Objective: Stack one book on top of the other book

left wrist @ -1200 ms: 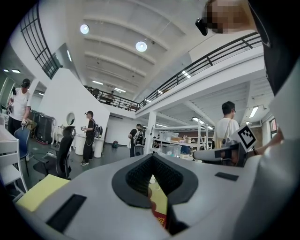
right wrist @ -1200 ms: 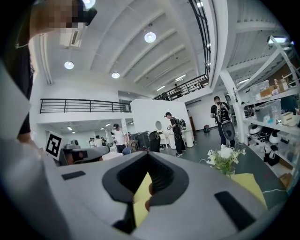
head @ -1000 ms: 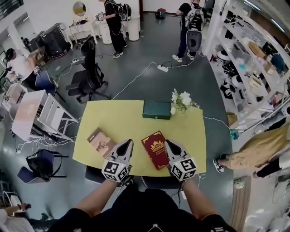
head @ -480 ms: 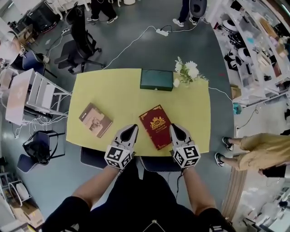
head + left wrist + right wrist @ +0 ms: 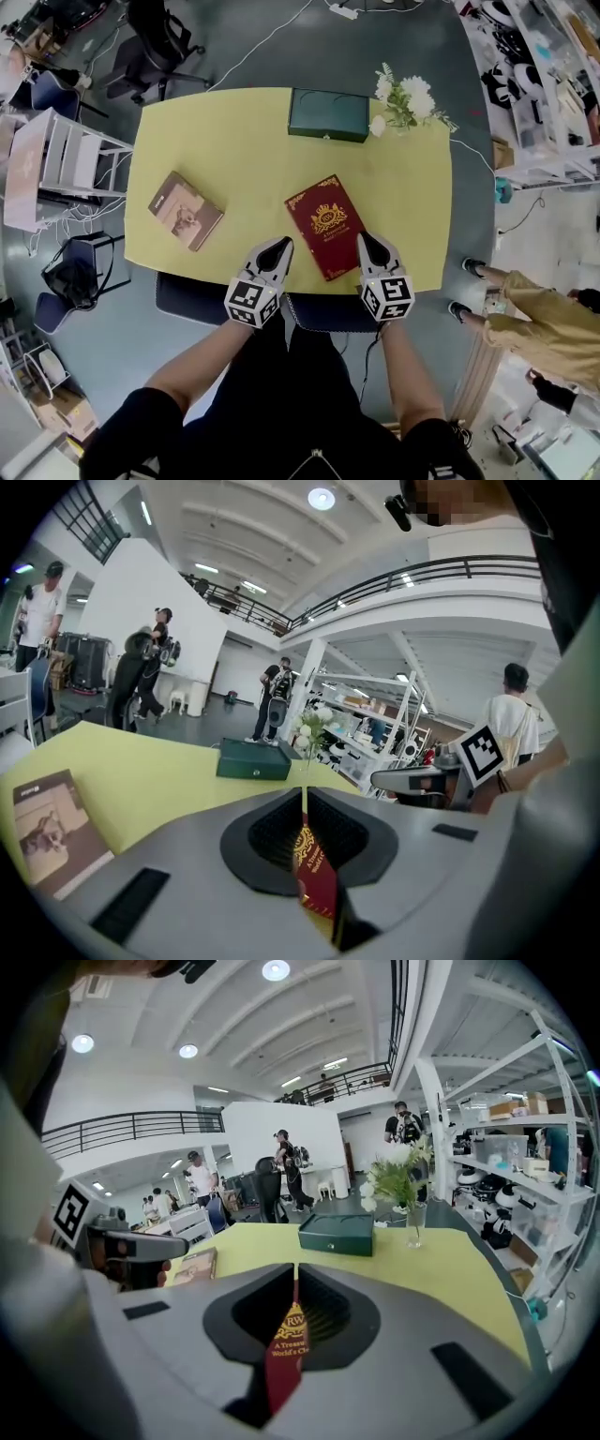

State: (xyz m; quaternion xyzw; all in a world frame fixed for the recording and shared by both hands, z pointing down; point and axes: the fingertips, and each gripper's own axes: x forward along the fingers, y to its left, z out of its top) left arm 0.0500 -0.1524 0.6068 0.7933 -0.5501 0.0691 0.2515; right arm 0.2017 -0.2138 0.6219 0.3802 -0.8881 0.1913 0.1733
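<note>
Red book point(image 5: 324, 223) lay at the yellow table's point(image 5: 253, 141) near edge, brown book point(image 5: 185, 209) toward its left edge. Left gripper point(image 5: 280, 244) and right gripper point(image 5: 364, 238) flanked the red one, both closed and empty. Stacking seemingly hadn't begun; next, jaws would need to open for a grasp.

Closed fingers point(image 5: 187, 1326), red book point(image 5: 284, 1358) beyond

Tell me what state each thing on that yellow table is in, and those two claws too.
Red book: closed, flat, cover up, nothing on it.
Brown book: closed, flat, apart from the red book.
Green box: lid shut.
Flowers: standing upright.
Left gripper: shut, empty.
Right gripper: shut, empty.
</note>
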